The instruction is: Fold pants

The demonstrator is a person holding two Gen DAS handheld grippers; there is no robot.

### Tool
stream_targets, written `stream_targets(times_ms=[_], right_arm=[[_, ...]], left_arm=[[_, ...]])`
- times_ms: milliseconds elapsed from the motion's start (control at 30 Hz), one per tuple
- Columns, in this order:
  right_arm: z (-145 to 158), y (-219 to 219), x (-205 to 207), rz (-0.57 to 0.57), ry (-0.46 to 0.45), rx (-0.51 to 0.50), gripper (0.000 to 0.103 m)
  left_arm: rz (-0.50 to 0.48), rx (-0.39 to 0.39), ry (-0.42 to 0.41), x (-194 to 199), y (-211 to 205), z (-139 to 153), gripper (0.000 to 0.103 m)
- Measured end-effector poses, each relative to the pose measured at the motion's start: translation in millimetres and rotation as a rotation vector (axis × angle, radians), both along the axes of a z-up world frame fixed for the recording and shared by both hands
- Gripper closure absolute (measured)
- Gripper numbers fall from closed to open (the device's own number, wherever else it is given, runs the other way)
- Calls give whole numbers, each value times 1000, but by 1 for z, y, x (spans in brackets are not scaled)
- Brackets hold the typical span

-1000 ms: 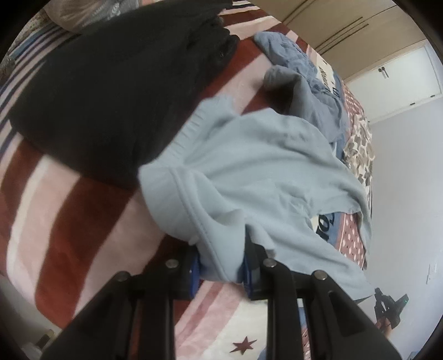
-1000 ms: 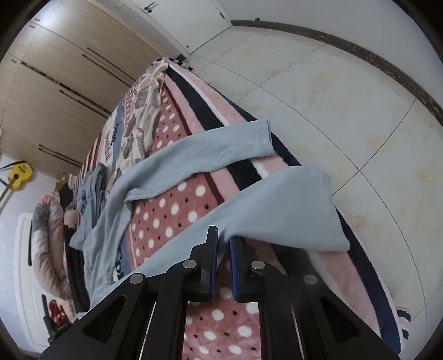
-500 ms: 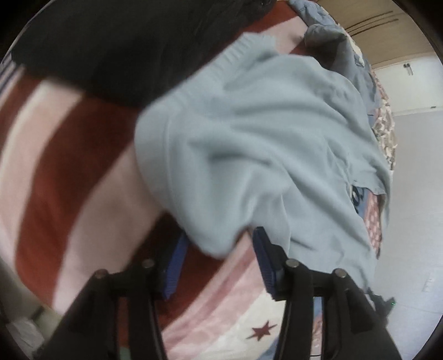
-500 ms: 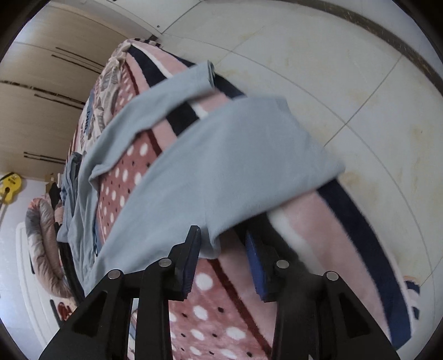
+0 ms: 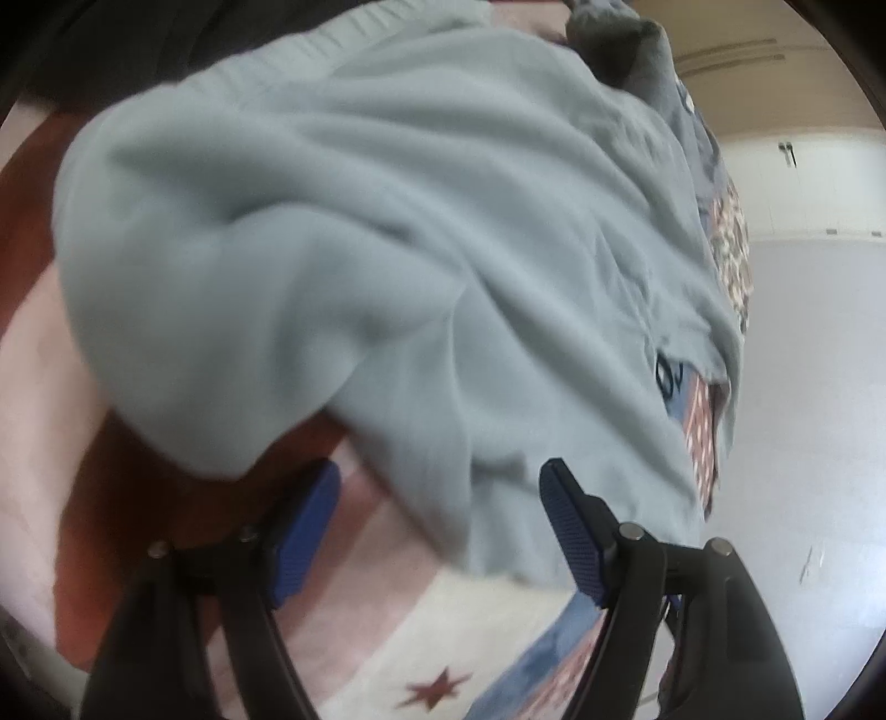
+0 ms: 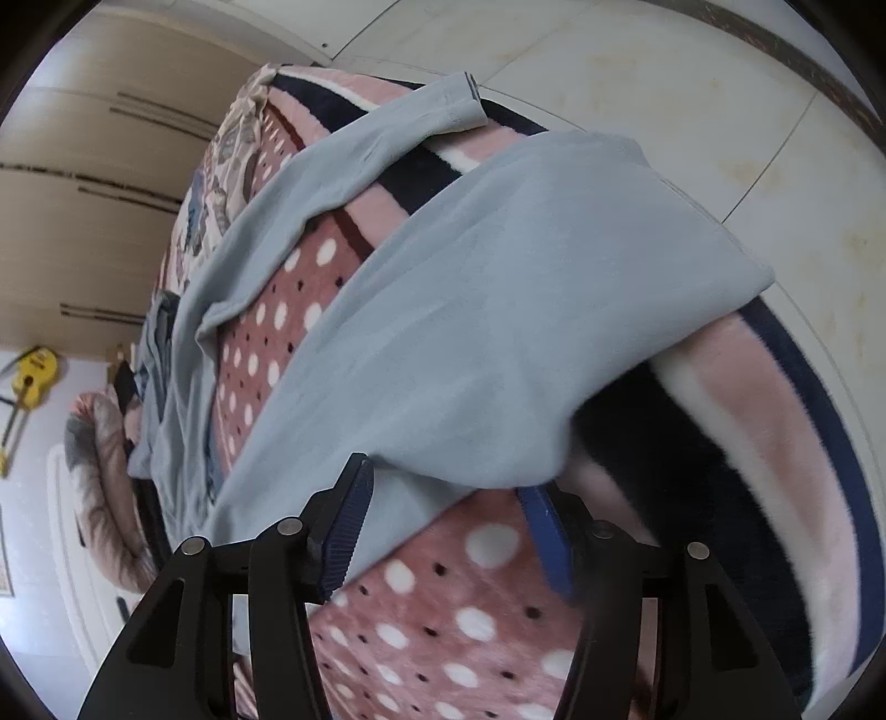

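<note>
Blanket now bears released pants; both jaws opening.

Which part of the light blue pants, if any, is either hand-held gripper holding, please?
Nothing is held. The left hand-held gripper and the right hand-held gripper are both opening, pads clear of the light blue pants lying on the blanket.

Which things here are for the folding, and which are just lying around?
For the folding: light blue pants; left gripper and right gripper, both opening with pants edge between.

Just lying around: black clothes; grey-blue garment; yellow guitar; blanket.
</note>
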State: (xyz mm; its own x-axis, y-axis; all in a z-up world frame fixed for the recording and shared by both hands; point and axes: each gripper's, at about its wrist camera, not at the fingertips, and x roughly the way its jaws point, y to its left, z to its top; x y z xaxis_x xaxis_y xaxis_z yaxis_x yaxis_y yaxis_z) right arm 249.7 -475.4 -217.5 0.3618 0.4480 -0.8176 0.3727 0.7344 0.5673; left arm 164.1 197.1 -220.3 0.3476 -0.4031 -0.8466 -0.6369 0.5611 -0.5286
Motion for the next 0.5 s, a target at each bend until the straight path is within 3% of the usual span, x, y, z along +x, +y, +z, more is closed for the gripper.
stream_targets(times_ms=[33,100,133,167,200,267,367,500], right_arm=[[0,3,1,8,-4,8,52],[0,8,5,29,-10,5,52],[0,9,7,26,-14,3,53],[0,7,9,14,-22,3,61],[0,5,11,-4,-28,0,79],[1,4,16,-19,-19,-12,98],[9,8,19,14,-33,-50,99],[28,2,5,-17,-68,-28,100]], left_arm=[[11,15,1,2,1,2,37],[10,48,-10,8,5,6,68],[12,53,-17,11,7,8,75],[19,55,-30,12,10,11,83],[23,58,-39,12,12,14,88],[17,95,-55,11,14,26,95],[-2,114,-84,10,13,42,96],[1,143,-74,-7,25,61,96]])
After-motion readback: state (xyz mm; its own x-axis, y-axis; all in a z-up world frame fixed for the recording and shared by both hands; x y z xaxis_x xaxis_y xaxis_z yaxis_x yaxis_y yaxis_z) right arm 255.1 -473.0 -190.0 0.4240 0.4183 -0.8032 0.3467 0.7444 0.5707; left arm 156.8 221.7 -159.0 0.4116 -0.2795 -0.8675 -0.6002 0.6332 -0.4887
